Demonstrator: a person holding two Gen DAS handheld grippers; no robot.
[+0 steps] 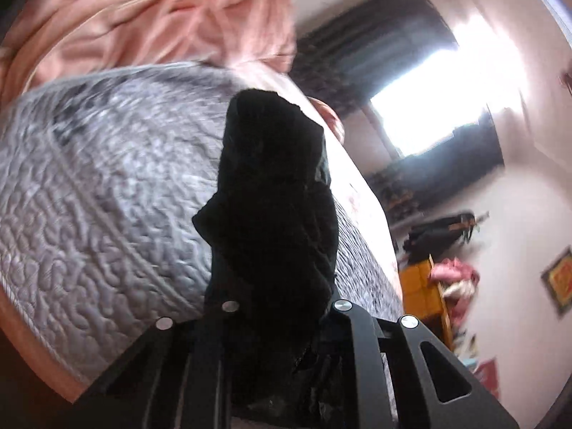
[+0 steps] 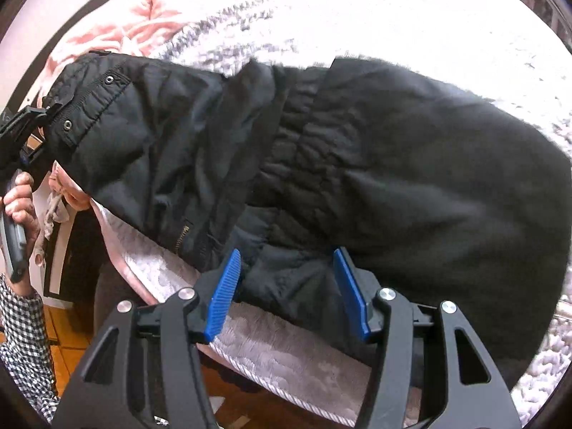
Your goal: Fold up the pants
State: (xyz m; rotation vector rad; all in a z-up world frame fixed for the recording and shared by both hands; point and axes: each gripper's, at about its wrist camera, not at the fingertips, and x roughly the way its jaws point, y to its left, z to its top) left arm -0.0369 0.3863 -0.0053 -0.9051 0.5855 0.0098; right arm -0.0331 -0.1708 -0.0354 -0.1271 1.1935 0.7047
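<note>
Black pants (image 2: 321,164) lie across a grey quilted bedspread (image 2: 393,18), partly folded, with a snap waistband at the left and a gathered elastic band in the middle. My right gripper (image 2: 286,286) is open, its blue pads (image 2: 225,293) either side of the pants' near edge, not closed on it. My left gripper (image 2: 28,132) shows at the far left of the right wrist view, shut on the waistband end. In the left wrist view black fabric (image 1: 271,196) fills the space between the left gripper's (image 1: 282,307) fingers and hangs in front of the camera.
A pink blanket (image 1: 143,10) is bunched at the back of the bed. The bed edge (image 2: 271,375) runs under my right gripper, with wooden floor (image 2: 68,325) below. A bright window (image 1: 439,82), wall and cluttered furniture (image 1: 425,286) stand to the right of the bed.
</note>
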